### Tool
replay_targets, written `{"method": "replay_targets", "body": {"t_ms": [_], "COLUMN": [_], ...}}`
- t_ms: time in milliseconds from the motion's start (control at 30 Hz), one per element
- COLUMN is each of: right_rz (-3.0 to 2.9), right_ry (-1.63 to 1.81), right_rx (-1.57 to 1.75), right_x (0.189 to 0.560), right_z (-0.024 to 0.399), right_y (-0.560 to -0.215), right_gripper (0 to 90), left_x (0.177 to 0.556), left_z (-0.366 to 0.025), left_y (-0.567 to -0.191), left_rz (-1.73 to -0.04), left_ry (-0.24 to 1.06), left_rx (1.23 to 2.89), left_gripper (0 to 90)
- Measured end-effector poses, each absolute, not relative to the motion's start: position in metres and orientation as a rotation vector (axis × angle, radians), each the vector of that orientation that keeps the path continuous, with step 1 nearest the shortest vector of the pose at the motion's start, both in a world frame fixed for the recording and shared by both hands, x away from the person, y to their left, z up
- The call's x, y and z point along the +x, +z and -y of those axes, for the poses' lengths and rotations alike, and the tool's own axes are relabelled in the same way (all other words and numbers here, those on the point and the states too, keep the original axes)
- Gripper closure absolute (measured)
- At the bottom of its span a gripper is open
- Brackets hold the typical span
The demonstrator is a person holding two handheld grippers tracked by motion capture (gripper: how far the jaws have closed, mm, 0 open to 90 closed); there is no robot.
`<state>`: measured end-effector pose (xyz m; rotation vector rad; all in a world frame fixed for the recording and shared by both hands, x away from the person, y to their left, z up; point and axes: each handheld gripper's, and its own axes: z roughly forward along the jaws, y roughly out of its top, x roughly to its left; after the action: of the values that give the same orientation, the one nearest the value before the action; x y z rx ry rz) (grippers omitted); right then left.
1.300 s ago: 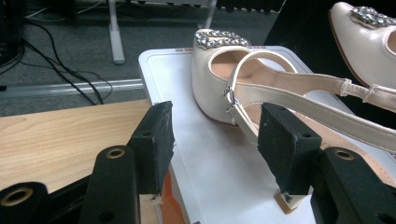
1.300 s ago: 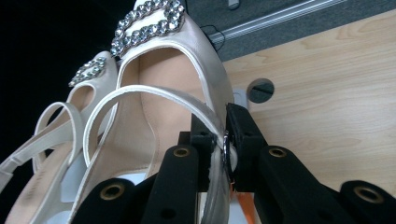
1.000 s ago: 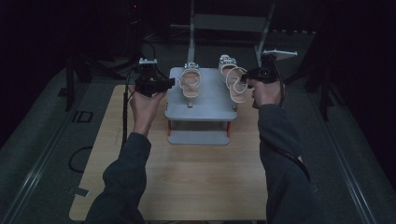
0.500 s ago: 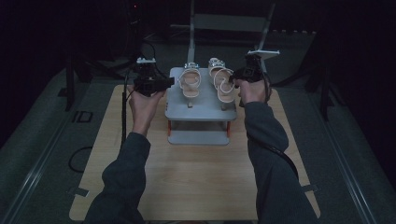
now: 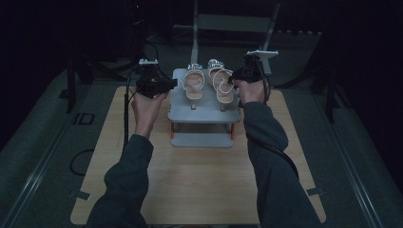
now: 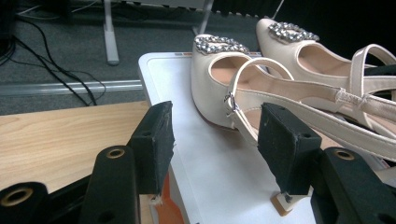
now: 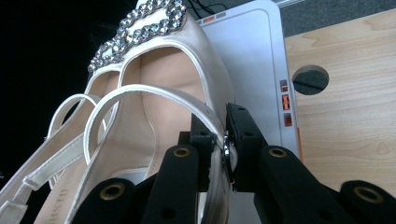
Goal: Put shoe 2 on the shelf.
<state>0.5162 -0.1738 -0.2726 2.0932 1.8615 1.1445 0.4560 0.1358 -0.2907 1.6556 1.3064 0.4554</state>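
Right tool (image 7: 223,144) pinching a sandal (image 7: 154,107) on the rack (image 5: 204,111)
Left tool (image 6: 215,140) gapes empty; the thin strap grip could slip, dropping the sandal.

Wooden table (image 5: 199,180), grey floor (image 5: 43,142) (black cables (image 6: 70,88) trailing), metal stand (image 5: 195,28)

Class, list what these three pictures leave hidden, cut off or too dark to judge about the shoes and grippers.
- Left shoe: its heel end is hidden by the left gripper in the left gripper view.
- Right shoe: its buckle is half covered by the right gripper, and its heel is cut off by the bottom edge.
- High view: too dark to judge the jaws.
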Motion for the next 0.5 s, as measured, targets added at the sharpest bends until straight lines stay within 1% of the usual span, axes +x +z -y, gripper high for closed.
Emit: {"method": "replay_targets", "body": {"t_ms": [500], "right_rz": [-1.866], "right_ry": [1.103], "right_rx": [2.116], "right_x": [0.525], "right_z": [0.16], "right_y": [-0.277], "right_gripper": [82.2], "left_x": [0.457], "left_z": [-0.135], "left_y": [-0.291], "left_rz": [-1.307], "left_ry": [0.449], "left_rx": [1.652], "left_gripper": [45.9]}}
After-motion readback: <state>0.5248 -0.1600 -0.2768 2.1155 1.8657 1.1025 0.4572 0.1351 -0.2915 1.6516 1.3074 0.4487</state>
